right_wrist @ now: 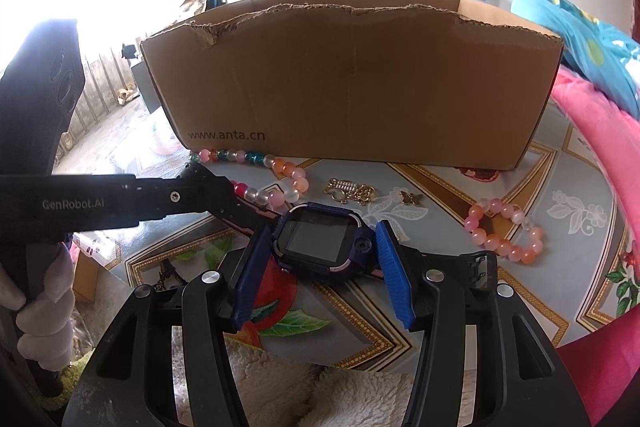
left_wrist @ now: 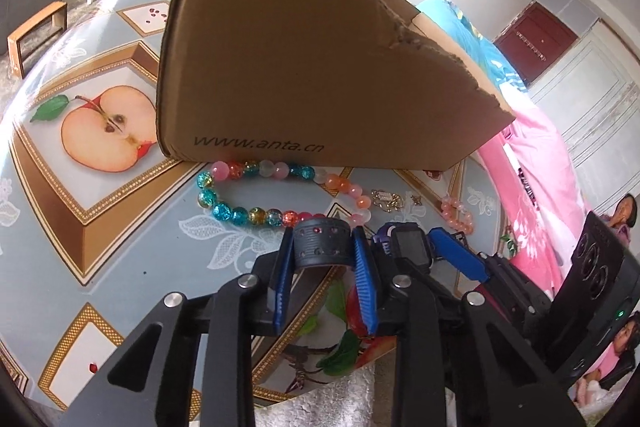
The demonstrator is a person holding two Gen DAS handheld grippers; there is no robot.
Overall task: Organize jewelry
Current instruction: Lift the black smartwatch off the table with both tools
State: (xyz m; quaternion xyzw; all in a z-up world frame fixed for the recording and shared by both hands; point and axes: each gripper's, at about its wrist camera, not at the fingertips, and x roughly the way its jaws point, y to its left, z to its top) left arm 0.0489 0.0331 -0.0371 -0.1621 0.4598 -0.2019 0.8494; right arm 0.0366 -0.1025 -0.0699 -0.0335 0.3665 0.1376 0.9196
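Left tool (left_wrist: 323, 231) pinching the dark watch strap (left_wrist: 322, 243). Right tool (right_wrist: 320, 231) clamped on the watch body (right_wrist: 320, 241), blue pads pressing both sides, watch low over the counter (right_wrist: 580, 183). Beyond, at twelve o'clock, an open cardboard box (right_wrist: 352, 79). At its foot a multicoloured bead bracelet (left_wrist: 256, 191), gold charms (right_wrist: 350, 190) and, toward two o'clock, a pink bead bracelet (right_wrist: 504, 231), all on the counter.
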